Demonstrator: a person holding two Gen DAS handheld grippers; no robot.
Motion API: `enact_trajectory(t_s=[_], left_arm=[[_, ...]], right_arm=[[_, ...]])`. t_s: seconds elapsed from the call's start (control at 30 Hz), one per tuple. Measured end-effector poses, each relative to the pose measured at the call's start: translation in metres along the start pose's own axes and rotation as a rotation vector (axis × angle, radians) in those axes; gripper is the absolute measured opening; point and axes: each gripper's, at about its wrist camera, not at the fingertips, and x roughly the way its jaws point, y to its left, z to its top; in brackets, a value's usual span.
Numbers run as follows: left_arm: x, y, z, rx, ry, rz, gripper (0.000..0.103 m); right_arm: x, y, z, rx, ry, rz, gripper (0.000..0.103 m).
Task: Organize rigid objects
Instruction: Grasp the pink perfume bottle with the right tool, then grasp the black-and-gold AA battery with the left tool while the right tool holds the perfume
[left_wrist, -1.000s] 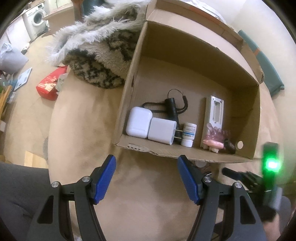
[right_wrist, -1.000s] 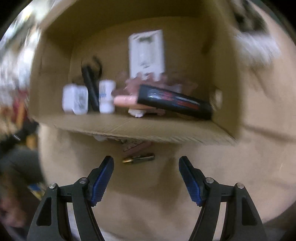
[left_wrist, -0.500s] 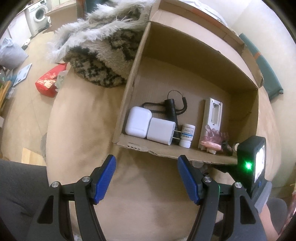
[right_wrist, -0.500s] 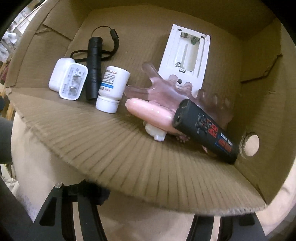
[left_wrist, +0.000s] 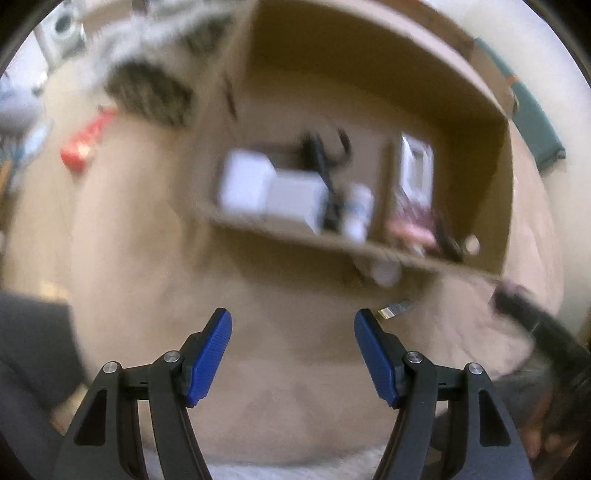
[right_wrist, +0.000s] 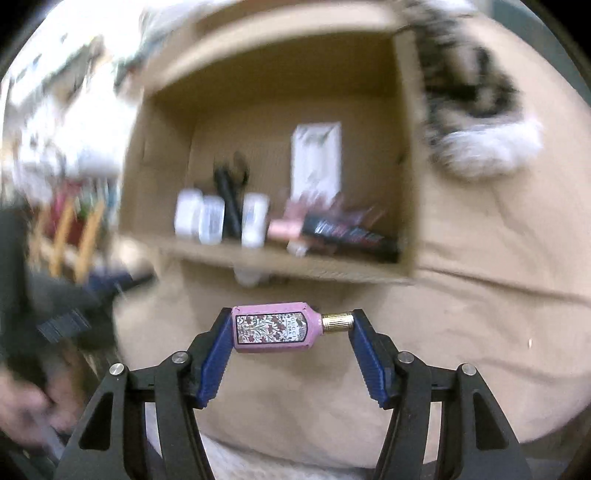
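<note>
My right gripper (right_wrist: 290, 328) is shut on a pink perfume bottle (right_wrist: 275, 327) with a gold cap, held lengthwise between the blue pads above the beige cushion, in front of the cardboard box (right_wrist: 402, 155). The box holds white chargers (right_wrist: 199, 218), a black flashlight (right_wrist: 229, 203), a small white bottle (right_wrist: 254, 219), a white battery holder (right_wrist: 316, 158), a pink item and a black tube (right_wrist: 347, 236). My left gripper (left_wrist: 292, 350) is open and empty, low over the cushion before the same box (left_wrist: 506, 177). A small gold object (left_wrist: 397, 308) lies by its right finger. Both views are blurred.
A fluffy patterned blanket (right_wrist: 476, 110) lies beside the box; it also shows in the left wrist view (left_wrist: 147, 88). A red packet (left_wrist: 86, 138) lies on the floor at left. A small white round thing (left_wrist: 384, 271) sits under the box's front flap.
My right gripper dipped close to the box front, then pulled back, and now holds the pink perfume bottle. My left gripper has shifted nearer to the box; its view has gone blurred.
</note>
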Motion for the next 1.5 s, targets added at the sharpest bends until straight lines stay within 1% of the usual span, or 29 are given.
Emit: enact_trajectory(t_s=[0.1, 0.13, 0.17, 0.27, 0.33, 0.37, 0.43, 0.47, 0.53, 0.57, 0.63, 0.73, 0.77, 0.9, 1.13, 1.27, 1.37, 1.5], left_arm=[[0.018, -0.029, -0.014, 0.009, 0.005, 0.032, 0.066], [0.024, -0.038, -0.016, 0.013, 0.009, 0.029, 0.066], [0.034, -0.050, -0.018, 0.011, 0.027, 0.026, 0.066], [0.058, -0.071, -0.021, -0.037, 0.063, 0.022, 0.066], [0.072, -0.083, -0.020, -0.056, 0.060, 0.065, 0.066], [0.077, -0.086, -0.020, -0.062, 0.059, 0.071, 0.066], [0.084, -0.095, -0.019, -0.047, 0.042, 0.093, 0.066], [0.086, -0.101, -0.018, -0.024, 0.031, 0.119, 0.066], [0.094, -0.110, -0.016, 0.015, 0.034, 0.177, 0.066], [0.096, -0.112, -0.015, 0.017, 0.038, 0.191, 0.066], [0.099, -0.116, -0.014, 0.004, 0.040, 0.219, 0.066], [0.104, -0.121, -0.011, -0.005, 0.052, 0.247, 0.066], [0.105, -0.121, -0.011, -0.011, 0.051, 0.248, 0.066], [0.107, -0.121, -0.013, -0.033, 0.034, 0.255, 0.058], [0.110, -0.125, -0.017, -0.032, 0.030, 0.263, 0.058], [0.109, -0.129, -0.016, -0.026, 0.029, 0.272, 0.058], [0.105, -0.127, -0.016, -0.048, 0.031, 0.254, 0.058], [0.106, -0.127, -0.014, -0.030, 0.037, 0.256, 0.058]], right_arm=[[-0.019, -0.010, 0.009, 0.035, -0.114, -0.004, 0.066], [-0.021, -0.020, 0.018, 0.054, -0.132, -0.003, 0.066], [-0.023, -0.026, 0.020, 0.074, -0.140, -0.003, 0.066], [-0.023, -0.039, 0.028, 0.121, -0.169, -0.014, 0.066], [-0.029, -0.048, 0.035, 0.138, -0.209, -0.028, 0.066], [-0.032, -0.051, 0.036, 0.149, -0.228, -0.031, 0.066], [-0.038, -0.063, 0.038, 0.192, -0.249, -0.012, 0.066], [-0.039, -0.067, 0.039, 0.213, -0.254, 0.004, 0.066], [-0.041, -0.071, 0.039, 0.248, -0.258, 0.043, 0.066], [-0.041, -0.071, 0.039, 0.254, -0.254, 0.057, 0.066], [-0.038, -0.068, 0.040, 0.242, -0.242, 0.053, 0.066], [-0.032, -0.054, 0.043, 0.190, -0.221, 0.043, 0.066], [-0.031, -0.050, 0.043, 0.173, -0.217, 0.039, 0.066], [-0.028, -0.044, 0.042, 0.147, -0.206, 0.051, 0.066], [-0.021, -0.044, 0.044, 0.160, -0.160, 0.115, 0.066], [-0.025, -0.045, 0.044, 0.174, -0.169, 0.148, 0.066], [-0.028, -0.044, 0.044, 0.168, -0.174, 0.158, 0.066], [-0.029, -0.044, 0.044, 0.174, -0.176, 0.176, 0.066]])
